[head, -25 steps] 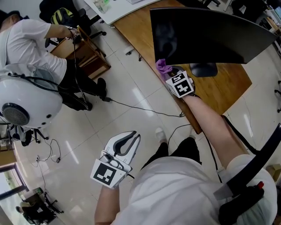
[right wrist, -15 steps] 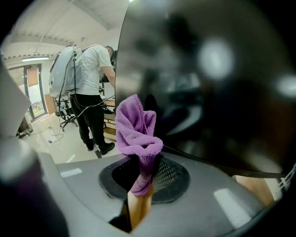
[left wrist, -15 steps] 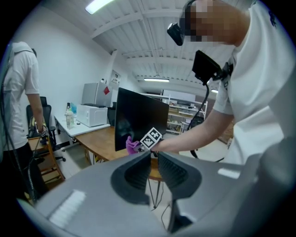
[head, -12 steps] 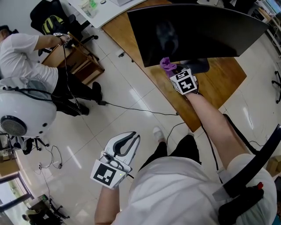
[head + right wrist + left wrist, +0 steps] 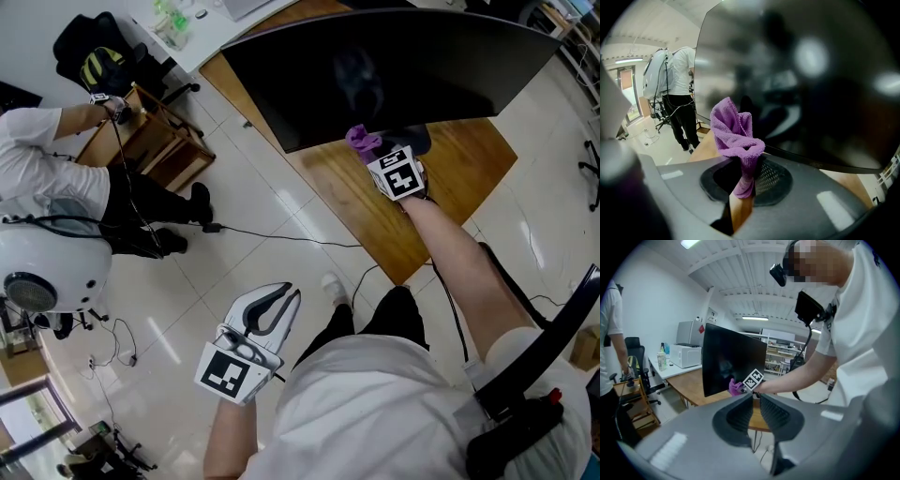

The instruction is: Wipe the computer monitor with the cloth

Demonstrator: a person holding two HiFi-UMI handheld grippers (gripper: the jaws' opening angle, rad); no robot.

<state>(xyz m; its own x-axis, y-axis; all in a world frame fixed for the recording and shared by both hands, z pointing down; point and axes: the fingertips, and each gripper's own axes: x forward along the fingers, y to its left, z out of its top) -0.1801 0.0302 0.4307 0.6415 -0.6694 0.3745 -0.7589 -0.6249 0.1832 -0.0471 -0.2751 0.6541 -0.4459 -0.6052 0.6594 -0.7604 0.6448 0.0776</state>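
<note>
The dark curved monitor (image 5: 394, 66) stands on a wooden desk (image 5: 356, 202). My right gripper (image 5: 375, 155) is shut on a purple cloth (image 5: 362, 141), holding it at the monitor's lower edge near the stand. In the right gripper view the cloth (image 5: 736, 133) bunches up between the jaws in front of the dark screen (image 5: 801, 79). My left gripper (image 5: 281, 302) hangs low over the floor, far from the desk, its jaws close together with nothing between them. From the left gripper view the monitor (image 5: 733, 364) and the cloth (image 5: 736, 387) show in the distance.
A person in white (image 5: 47, 159) stands at the left by a small wooden cabinet (image 5: 155, 136) and an office chair (image 5: 94, 47). A black cable (image 5: 272, 234) runs over the tiled floor. A white table (image 5: 202, 23) adjoins the desk at the back.
The right gripper with the cloth has shifted right along the monitor's lower edge and slightly up. The head view has swung, so the desk sits further left. The left gripper stays put.
</note>
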